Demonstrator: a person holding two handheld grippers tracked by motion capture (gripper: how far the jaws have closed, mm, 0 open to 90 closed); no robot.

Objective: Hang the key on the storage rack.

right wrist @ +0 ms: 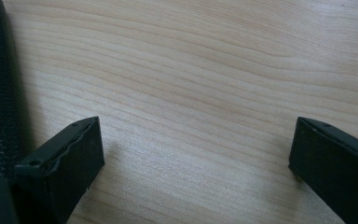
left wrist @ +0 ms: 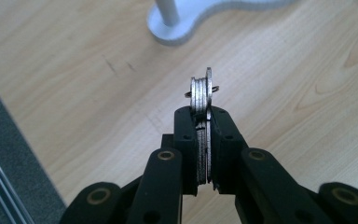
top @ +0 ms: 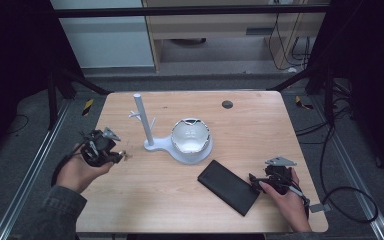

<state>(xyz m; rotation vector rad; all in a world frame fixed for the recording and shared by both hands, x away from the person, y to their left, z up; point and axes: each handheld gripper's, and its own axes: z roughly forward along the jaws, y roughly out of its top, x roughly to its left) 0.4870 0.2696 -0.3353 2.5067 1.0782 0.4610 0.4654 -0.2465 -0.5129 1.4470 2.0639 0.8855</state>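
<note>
The left gripper [left wrist: 204,122] has its jaws clamped on a small bunch of metal rings [left wrist: 201,95], held above the bench [top: 145,185] left of the white stand [top: 144,122]. The right gripper [top: 271,181], jaws spread wide and empty, rests beside the black case [top: 228,186]. The step looks like carrying; hanging the rings on a stand peg would need careful alignment.

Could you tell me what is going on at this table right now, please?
A person holds a gripper in each hand over a wooden table. The left gripper is shut on a small stack of thin metal pieces, raised near the white stand that carries a bowl. The right gripper is open, low over the table, beside a black case.
</note>
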